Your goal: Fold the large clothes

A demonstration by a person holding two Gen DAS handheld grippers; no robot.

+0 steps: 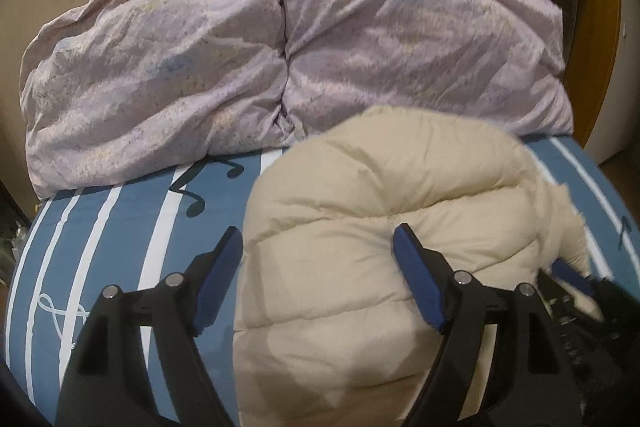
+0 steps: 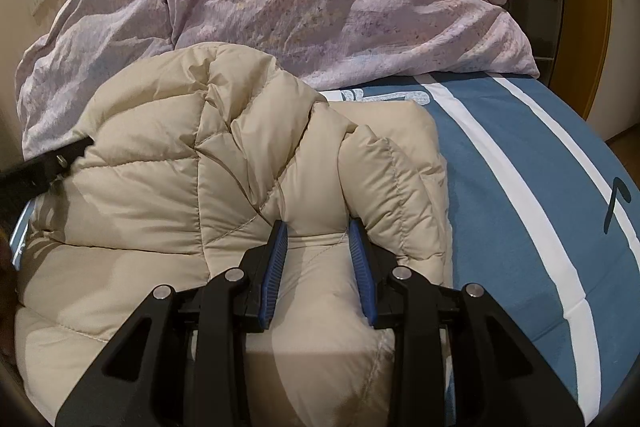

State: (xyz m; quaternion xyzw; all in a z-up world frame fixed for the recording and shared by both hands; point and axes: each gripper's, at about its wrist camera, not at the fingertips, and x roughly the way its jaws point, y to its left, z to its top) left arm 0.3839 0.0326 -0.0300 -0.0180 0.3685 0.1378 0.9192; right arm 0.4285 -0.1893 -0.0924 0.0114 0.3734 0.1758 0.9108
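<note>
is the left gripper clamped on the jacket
No, the left gripper stands wide open, one finger over the sheet, the other over the jacket, pinching nothing.

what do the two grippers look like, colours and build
Both match: the left gripper and right gripper have black angular plastic linkages with round silver pivot pins, and flat fingers faced with blue ribbed pads. No cables, markings or sleeves show.

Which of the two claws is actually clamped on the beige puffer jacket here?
The right claw: its blue pads pinch a fold of the beige puffer jacket. The left claw stands wide open over the jacket, pressing nothing.
</note>
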